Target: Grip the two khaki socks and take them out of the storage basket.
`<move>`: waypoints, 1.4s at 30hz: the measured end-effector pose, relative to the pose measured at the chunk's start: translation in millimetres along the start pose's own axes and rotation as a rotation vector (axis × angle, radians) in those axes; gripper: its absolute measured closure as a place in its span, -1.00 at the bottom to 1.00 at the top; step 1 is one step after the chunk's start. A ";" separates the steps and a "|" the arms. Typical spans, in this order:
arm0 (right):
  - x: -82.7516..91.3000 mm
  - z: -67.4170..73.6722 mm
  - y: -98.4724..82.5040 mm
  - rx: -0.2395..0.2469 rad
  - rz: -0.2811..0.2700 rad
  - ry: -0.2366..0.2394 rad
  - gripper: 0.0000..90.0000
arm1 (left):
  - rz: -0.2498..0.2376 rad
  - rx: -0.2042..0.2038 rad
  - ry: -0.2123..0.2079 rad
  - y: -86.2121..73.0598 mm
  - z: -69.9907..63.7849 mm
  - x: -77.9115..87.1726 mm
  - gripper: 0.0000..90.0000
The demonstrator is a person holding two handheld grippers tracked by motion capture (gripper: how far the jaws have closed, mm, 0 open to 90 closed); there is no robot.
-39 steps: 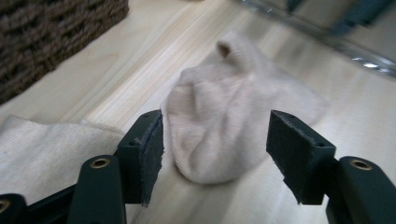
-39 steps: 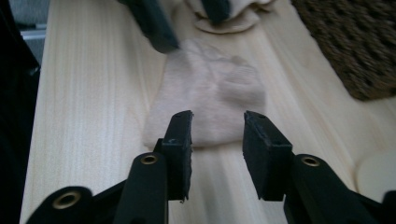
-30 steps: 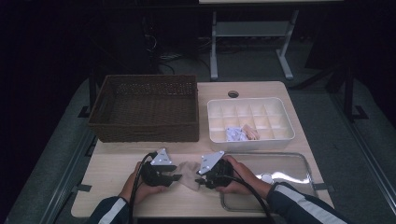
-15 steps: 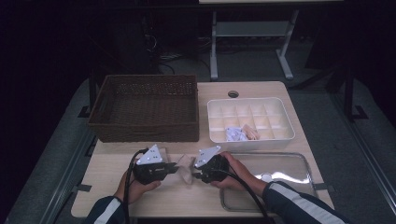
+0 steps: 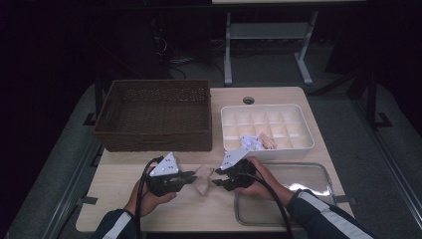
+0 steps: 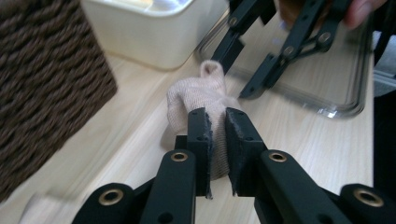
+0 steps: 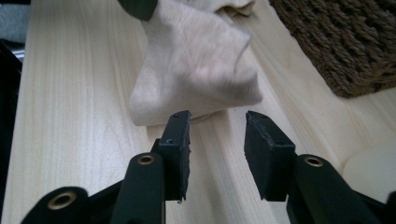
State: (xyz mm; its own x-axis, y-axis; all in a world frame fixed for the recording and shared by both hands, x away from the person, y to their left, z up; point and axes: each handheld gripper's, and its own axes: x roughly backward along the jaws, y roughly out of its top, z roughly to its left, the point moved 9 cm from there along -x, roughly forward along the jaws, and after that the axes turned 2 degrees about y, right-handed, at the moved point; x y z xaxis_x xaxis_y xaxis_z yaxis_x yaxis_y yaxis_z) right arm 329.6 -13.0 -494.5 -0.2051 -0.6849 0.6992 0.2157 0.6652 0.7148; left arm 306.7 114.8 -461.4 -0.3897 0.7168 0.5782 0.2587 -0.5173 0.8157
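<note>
**While your left gripper pinches the sock, the right stands free**

Your left gripper (image 6: 215, 140) is clamped on the beige sock (image 6: 198, 98), held just above the worktop (image 5: 199, 209) before the wicker basket (image 5: 154, 114). Your right gripper (image 7: 217, 135), jaws just widened and parted, holds nothing. Next, probably, catch the sock's loose end.

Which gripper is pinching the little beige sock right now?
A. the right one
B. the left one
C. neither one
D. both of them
B: in the left gripper view the left gripper has its jaws pressed onto the beige sock, while in the right gripper view the right gripper has its jaws apart with bare table between them.
</note>
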 end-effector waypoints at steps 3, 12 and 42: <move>-2.2 1.1 2.2 0.014 -0.003 0.003 0.38 | 0.003 -0.017 -0.016 4.3 -4.7 -3.6 0.84; 12.4 -6.0 0.0 0.002 0.009 -0.051 0.18 | 0.020 -0.028 -0.047 7.4 -10.6 -17.3 0.85; 11.4 -5.5 -7.0 -0.004 0.037 -0.026 0.17 | -0.045 0.075 0.107 -6.1 28.8 63.1 0.86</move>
State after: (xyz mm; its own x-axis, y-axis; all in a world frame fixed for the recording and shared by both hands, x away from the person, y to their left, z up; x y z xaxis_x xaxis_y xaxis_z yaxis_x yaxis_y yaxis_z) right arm 331.0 -27.1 -491.6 -0.2215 -0.6515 0.7256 0.2271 0.6891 0.6881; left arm 306.0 176.7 -429.4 -0.4932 0.6827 0.5391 0.3024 -0.4466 0.8421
